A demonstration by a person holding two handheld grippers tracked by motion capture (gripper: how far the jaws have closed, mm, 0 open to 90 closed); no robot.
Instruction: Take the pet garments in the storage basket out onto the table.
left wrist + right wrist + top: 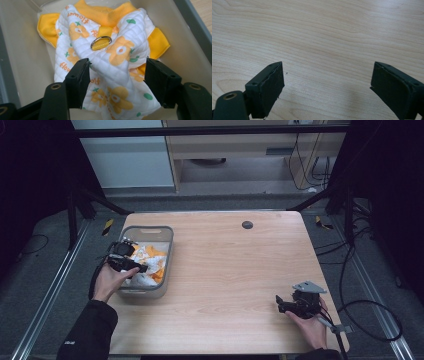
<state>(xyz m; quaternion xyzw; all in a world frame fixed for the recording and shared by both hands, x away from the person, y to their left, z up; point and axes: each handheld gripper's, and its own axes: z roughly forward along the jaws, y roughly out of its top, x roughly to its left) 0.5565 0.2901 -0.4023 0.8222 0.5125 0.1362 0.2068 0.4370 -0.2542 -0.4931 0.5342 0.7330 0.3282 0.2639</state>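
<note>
Quilted cloth, one small white garment [112, 65] printed with orange flowers, fills the left of the high view inside one grey plastic bin [168, 251]. It has yellow ribbed trim and one metal D-ring [101, 42] on a yellow strap. The left tool [117, 83] hangs just over it, jaws apart with a fold rising between them. Lower right in the frame, the right tool [327, 87] sits over the bare wood-grain desk [225, 270], jaws wide apart.

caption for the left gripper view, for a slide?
Open left gripper straddling a quilted white-and-orange flower-print garment lying in a grey bin.
</note>
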